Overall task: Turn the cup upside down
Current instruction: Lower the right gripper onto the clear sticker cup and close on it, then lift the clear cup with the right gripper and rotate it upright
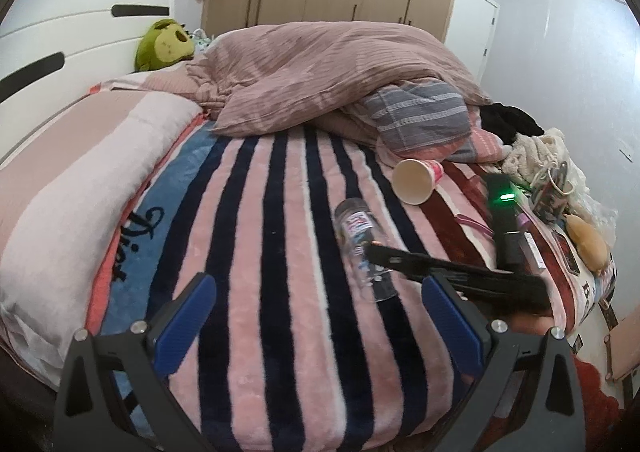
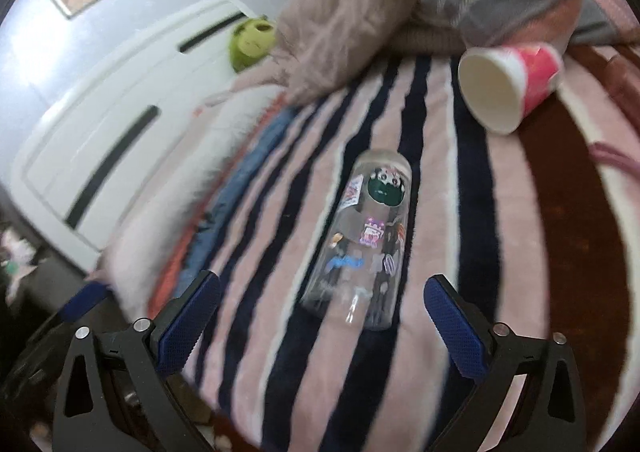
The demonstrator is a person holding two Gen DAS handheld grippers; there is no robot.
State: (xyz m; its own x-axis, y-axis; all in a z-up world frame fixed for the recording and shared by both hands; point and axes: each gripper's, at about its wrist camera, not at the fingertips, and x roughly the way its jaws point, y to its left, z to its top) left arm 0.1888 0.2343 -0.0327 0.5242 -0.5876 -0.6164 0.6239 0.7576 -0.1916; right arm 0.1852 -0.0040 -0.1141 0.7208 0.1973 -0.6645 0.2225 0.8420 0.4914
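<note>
Soft, even indoor light with faint shadows; the right wrist view is smeared by motion blur, worst at upper left, while both views bend and darken toward their round edges.

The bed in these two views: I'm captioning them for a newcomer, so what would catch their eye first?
Likely the clear sticker-covered bottle lying on its side on the striped blanket, straight ahead of the open right gripper. Just beyond it, the red-and-white paper cup lies tipped over, mouth toward the cameras, by the rumpled pink duvet. The left gripper is open and empty.
</note>
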